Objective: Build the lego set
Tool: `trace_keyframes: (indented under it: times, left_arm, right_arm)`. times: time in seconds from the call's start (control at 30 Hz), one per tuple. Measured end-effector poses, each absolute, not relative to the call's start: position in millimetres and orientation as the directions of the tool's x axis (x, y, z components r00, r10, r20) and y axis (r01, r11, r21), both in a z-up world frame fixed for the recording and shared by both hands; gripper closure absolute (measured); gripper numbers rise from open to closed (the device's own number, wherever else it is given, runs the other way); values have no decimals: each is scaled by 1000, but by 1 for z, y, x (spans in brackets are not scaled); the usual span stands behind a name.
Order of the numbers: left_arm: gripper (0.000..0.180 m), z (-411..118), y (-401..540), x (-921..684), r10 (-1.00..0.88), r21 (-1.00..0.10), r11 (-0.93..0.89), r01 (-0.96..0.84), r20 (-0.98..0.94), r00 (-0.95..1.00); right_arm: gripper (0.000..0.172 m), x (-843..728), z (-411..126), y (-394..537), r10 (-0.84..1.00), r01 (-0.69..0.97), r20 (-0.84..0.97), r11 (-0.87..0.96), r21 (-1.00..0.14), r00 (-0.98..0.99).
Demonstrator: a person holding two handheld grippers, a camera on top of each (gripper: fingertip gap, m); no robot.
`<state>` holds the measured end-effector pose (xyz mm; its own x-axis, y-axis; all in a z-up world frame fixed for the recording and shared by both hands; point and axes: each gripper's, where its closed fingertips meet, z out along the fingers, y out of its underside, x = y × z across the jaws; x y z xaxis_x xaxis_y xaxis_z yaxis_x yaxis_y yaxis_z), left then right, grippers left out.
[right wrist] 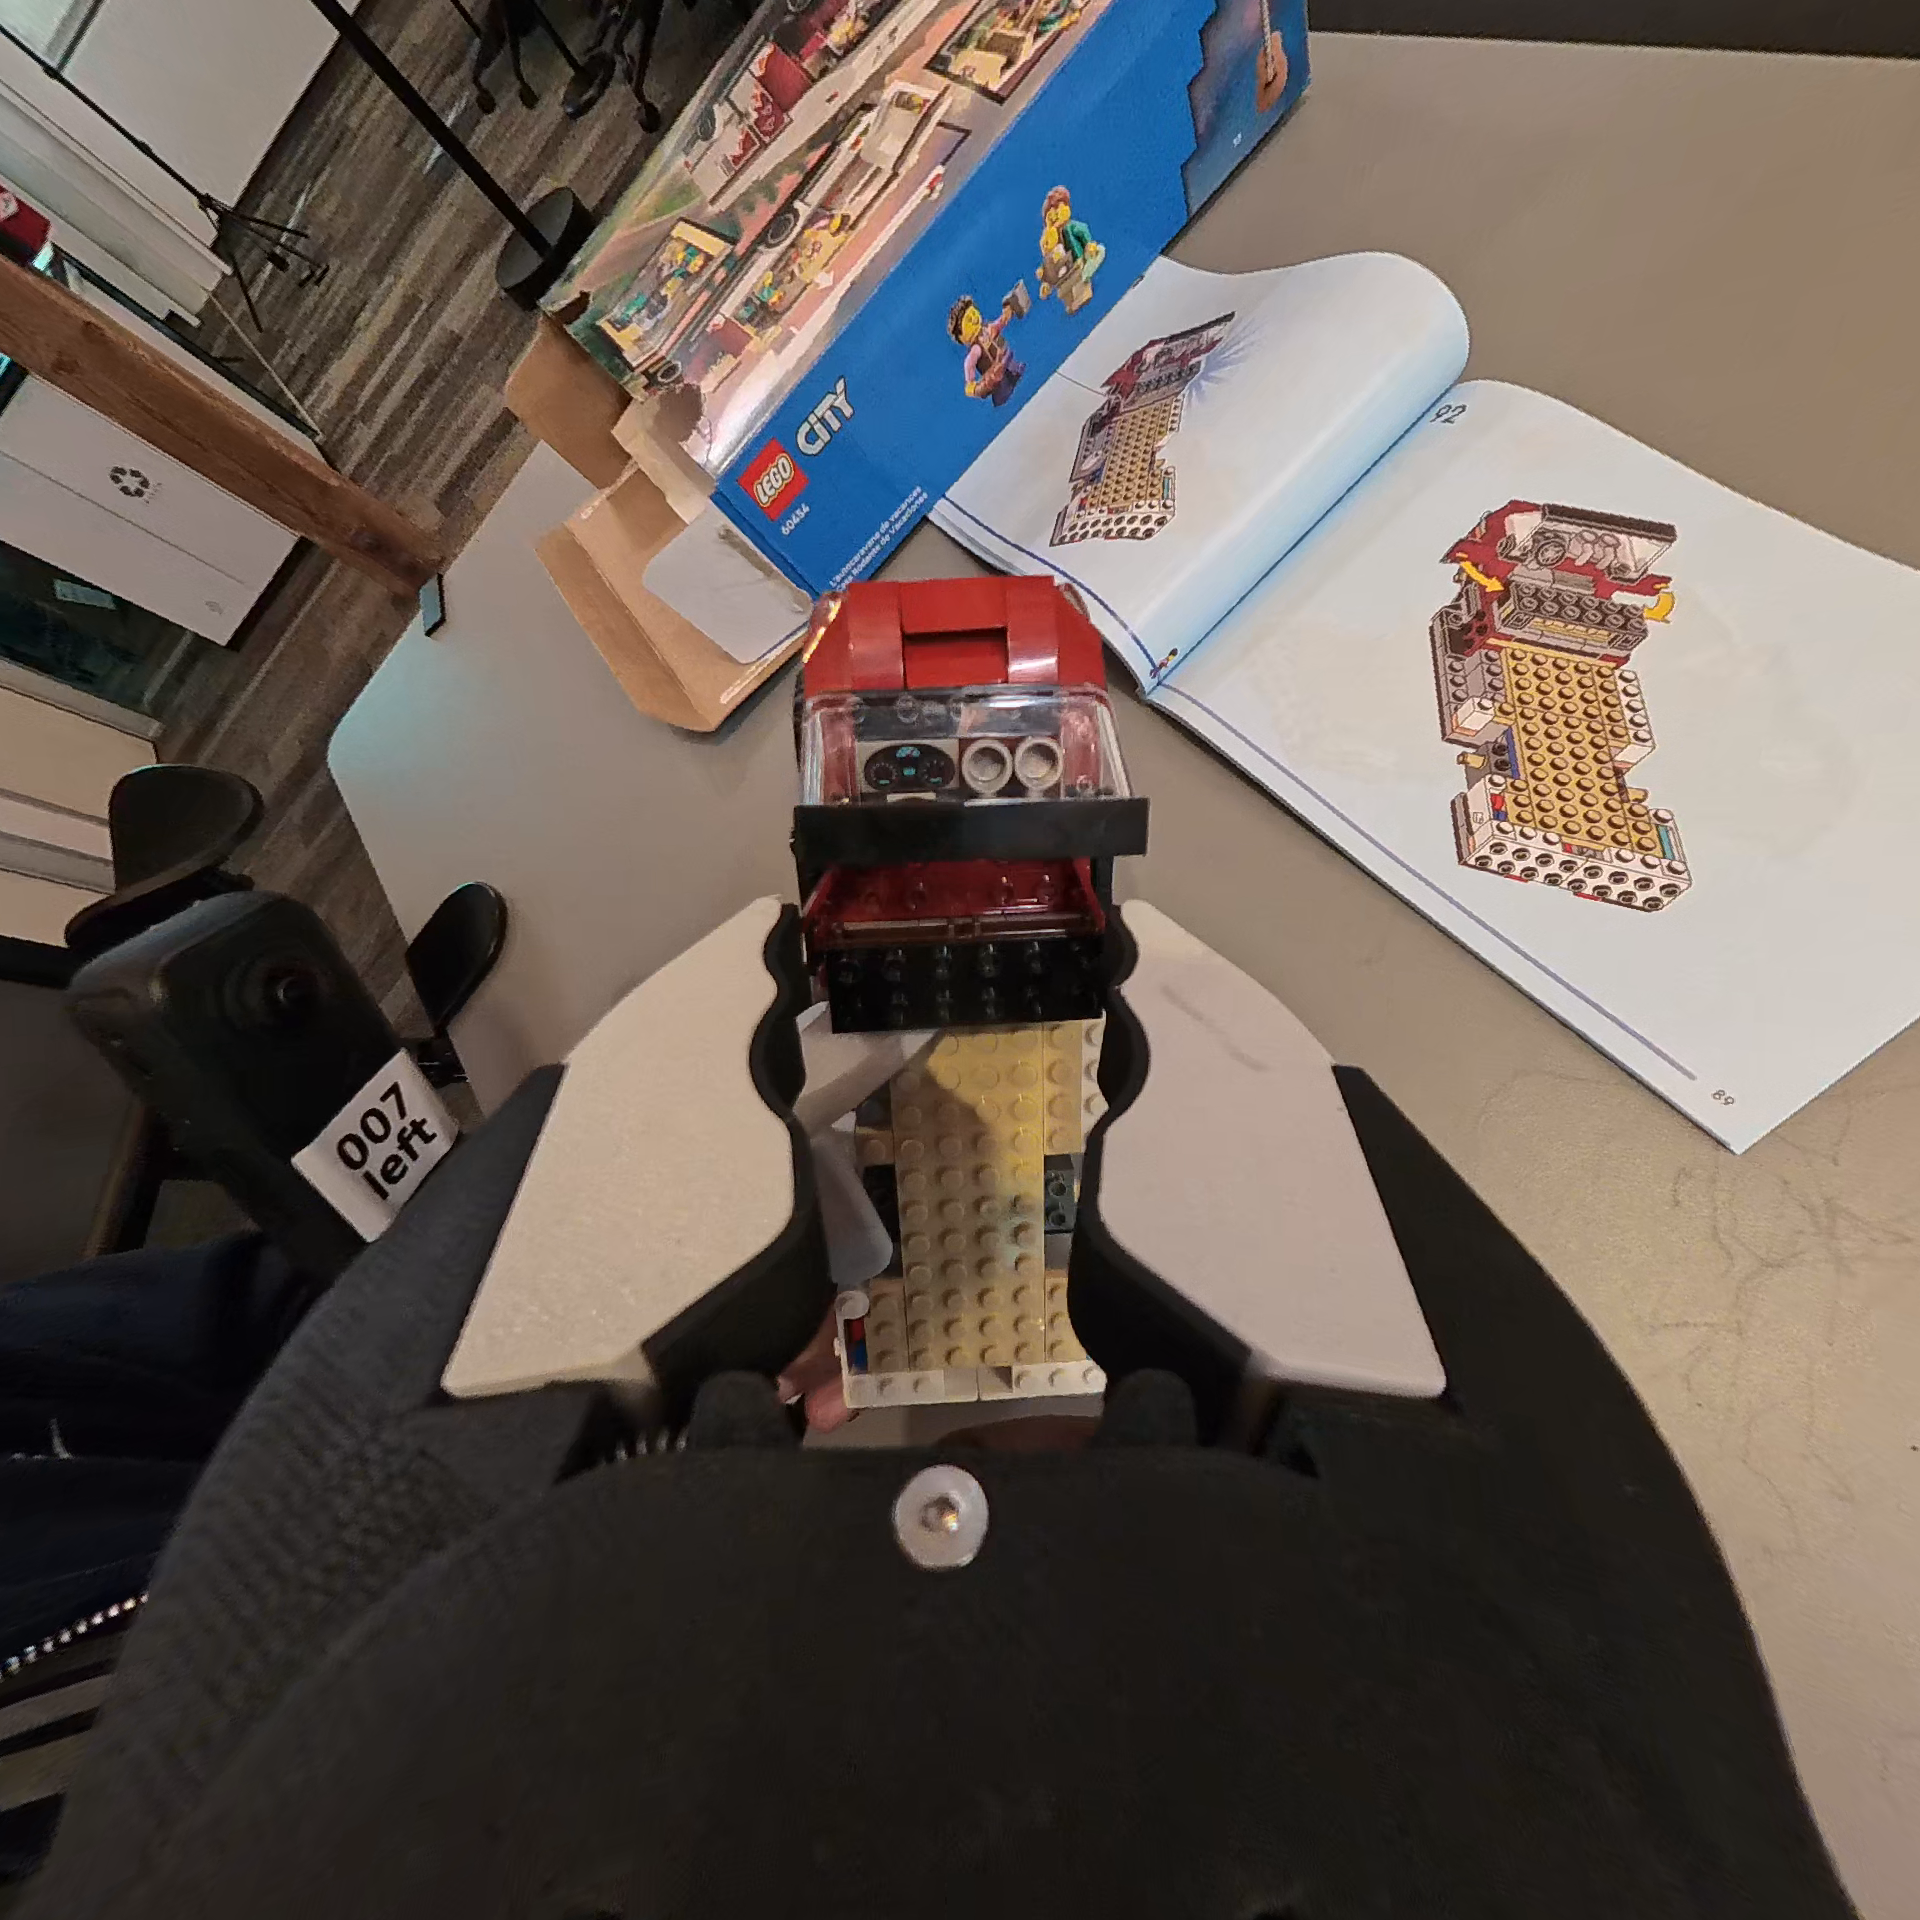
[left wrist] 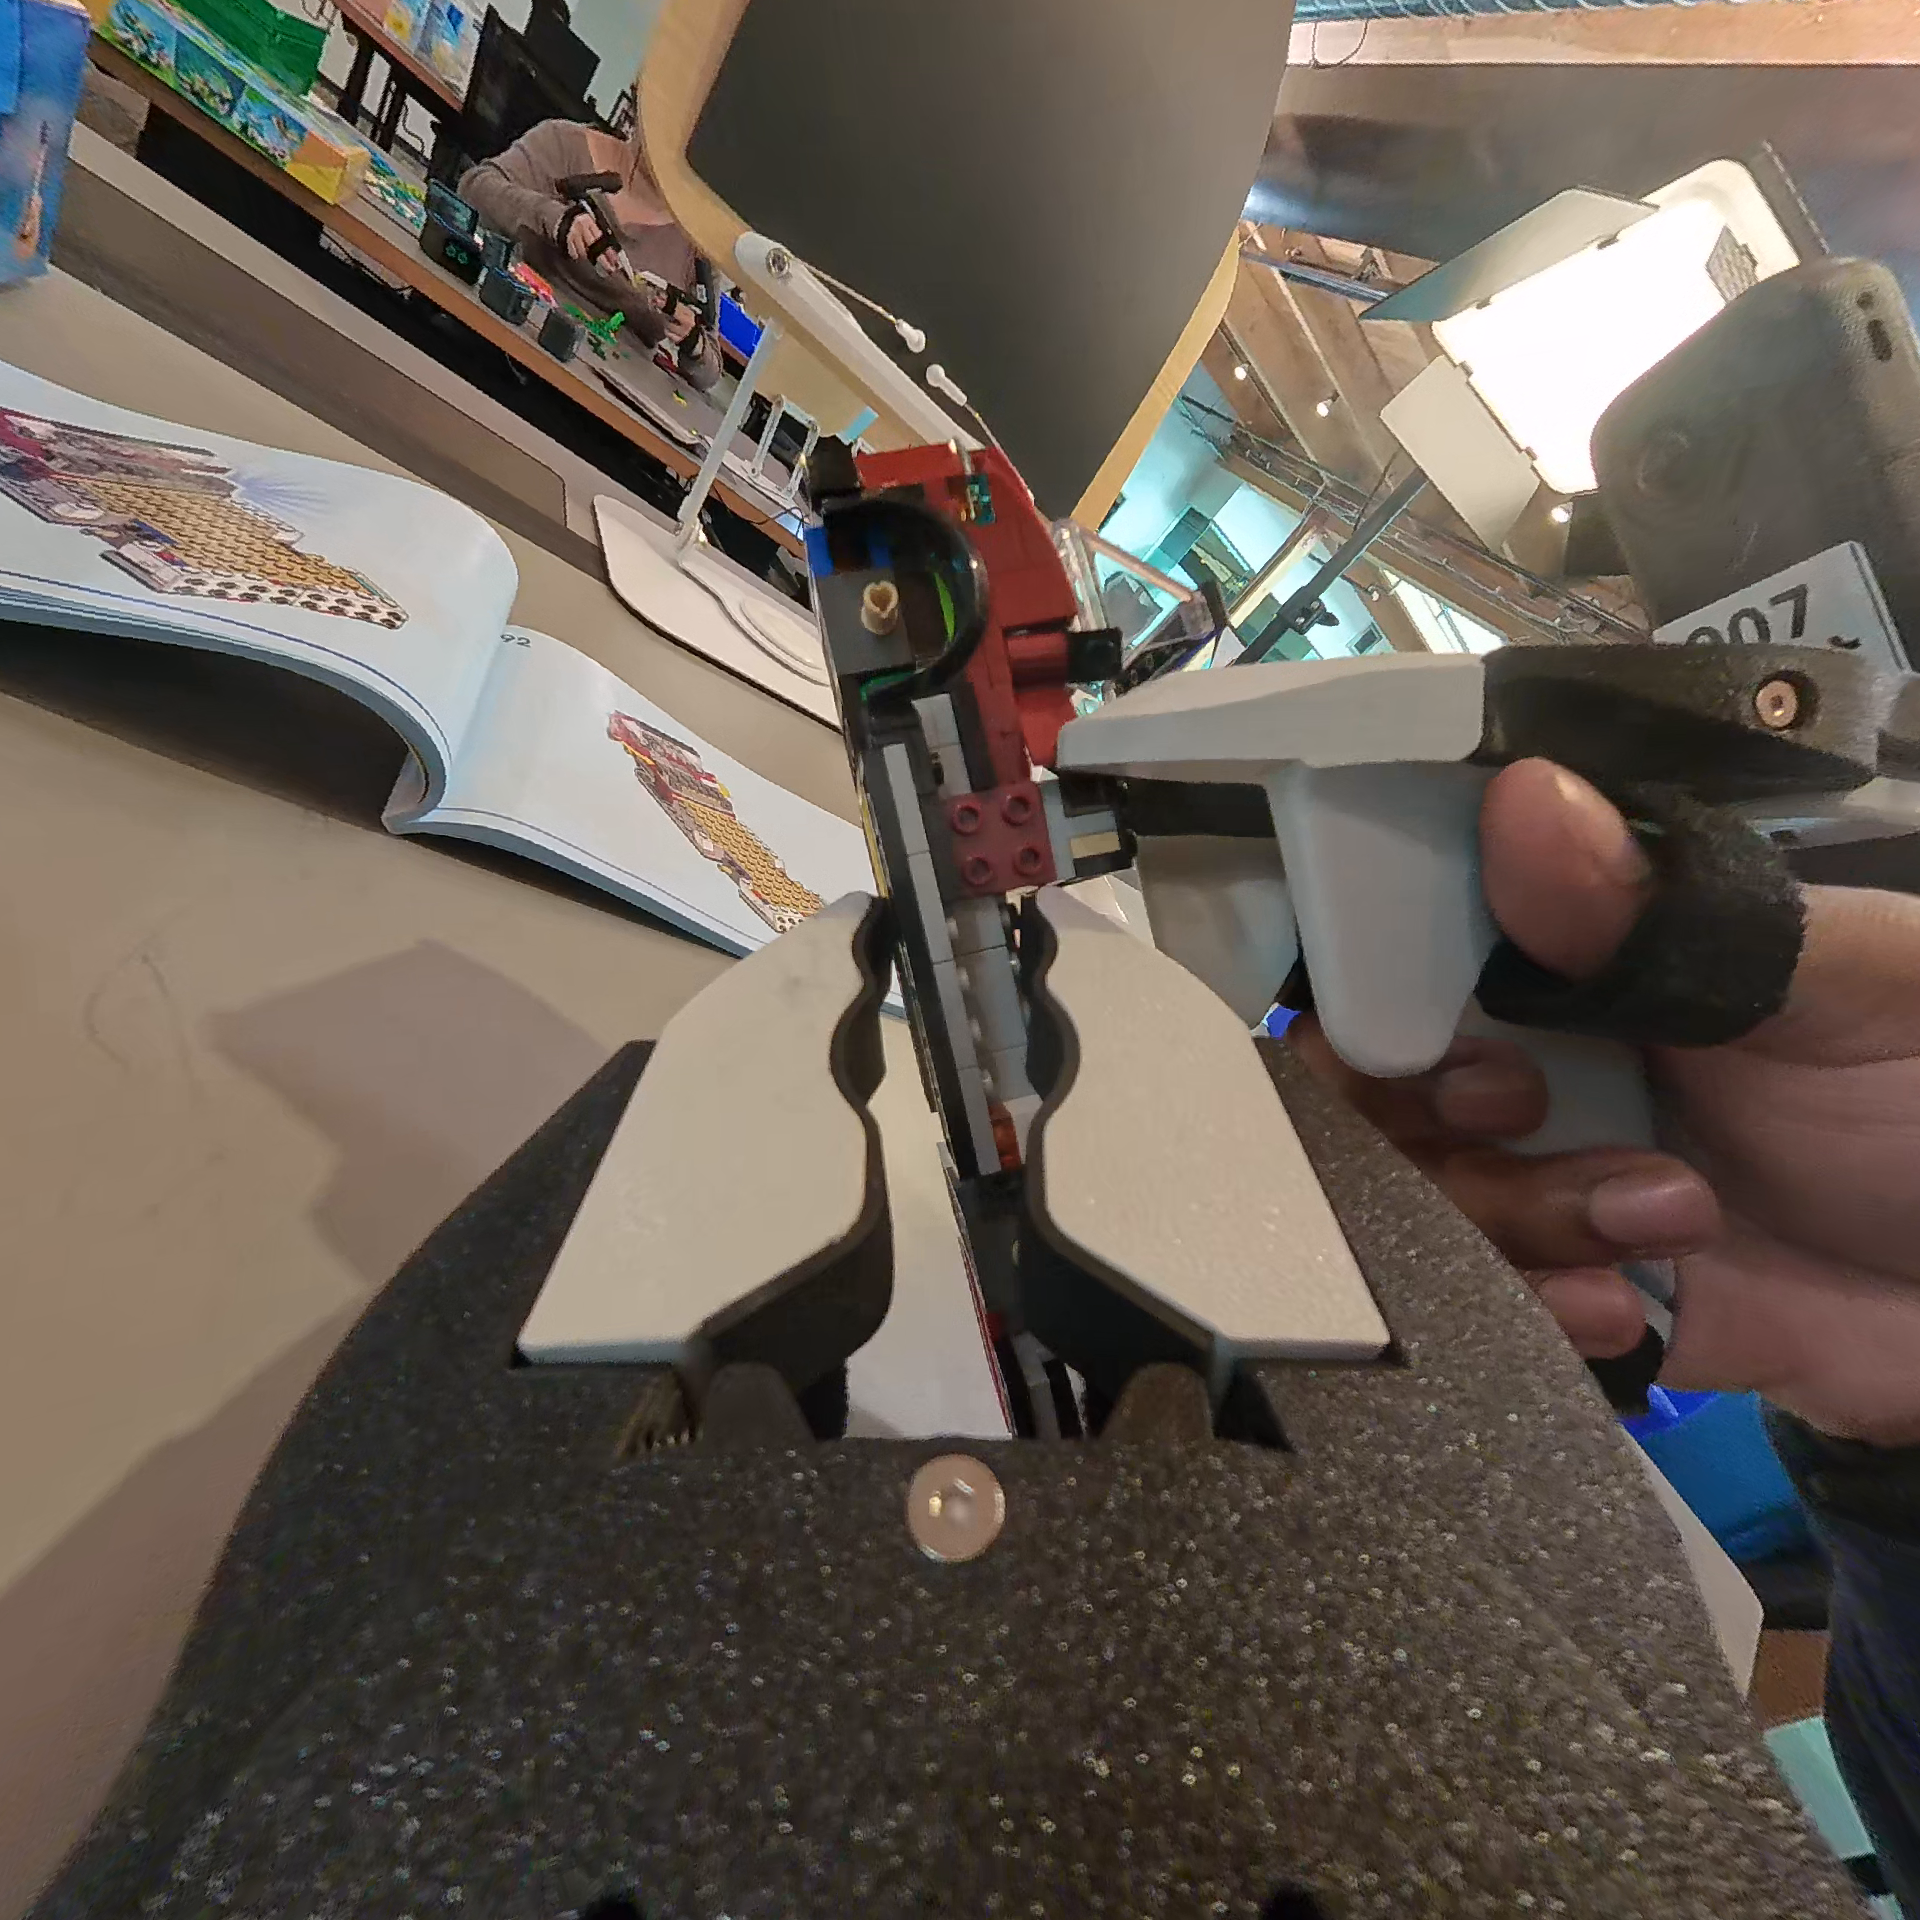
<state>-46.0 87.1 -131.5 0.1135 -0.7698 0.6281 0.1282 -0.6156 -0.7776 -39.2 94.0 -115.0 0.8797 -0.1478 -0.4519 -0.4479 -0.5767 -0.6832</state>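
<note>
the left gripper [left wrist: 961, 914] pinches the thin grey edge of the brick truck [left wrist: 935, 665], held up above the table [left wrist: 260, 987]. the right gripper [right wrist: 951, 935] has its pads closed against the truck's black cab sides. an open instruction booklet [right wrist: 1351, 623] lies further right.

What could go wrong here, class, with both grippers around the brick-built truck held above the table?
1. The left gripper clamps only the thin edge of the brick truck; a twist might snap plates apart.
2. The right gripper brackets the black studded block of the cab section; squeezing or pulling might pop it off.
3. If the model slips, it may land on the open instruction booklet on the table.
</note>
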Motion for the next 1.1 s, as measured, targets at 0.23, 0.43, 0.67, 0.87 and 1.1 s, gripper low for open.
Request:
trace_keyframes:
  times: [0.23, 0.43, 0.67, 0.87, 1.1]
  left_arm:
    - [157, -133, 87, -45, -766, -774, -621, 121, 632, 115]
    - [157, -135, 87, -44, -769, -779, -618, 106, 627, 122]
    - [157, -137, 85, -40, -680, -680, -732, 27, 733, 22]
    - [157, -147, 81, -41, -599, -595, -787, -161, 800, -31]
    - [157, -150, 66, -47, -657, -634, -689, -351, 751, -67]
  right_arm:
    - [117, -38, -117, 94, -145, -436, -439, -576, -691, 887]
    - [117, -38, -118, 94, -126, -410, -419, -576, -708, 899]
    - [104, -38, -126, 87, -42, -191, -210, -618, -762, 977]
    - [116, -28, -114, 69, 175, 321, 270, -592, -739, 947]
    - [122, -49, -125, 62, 602, 926, 710, -315, -208, 365]
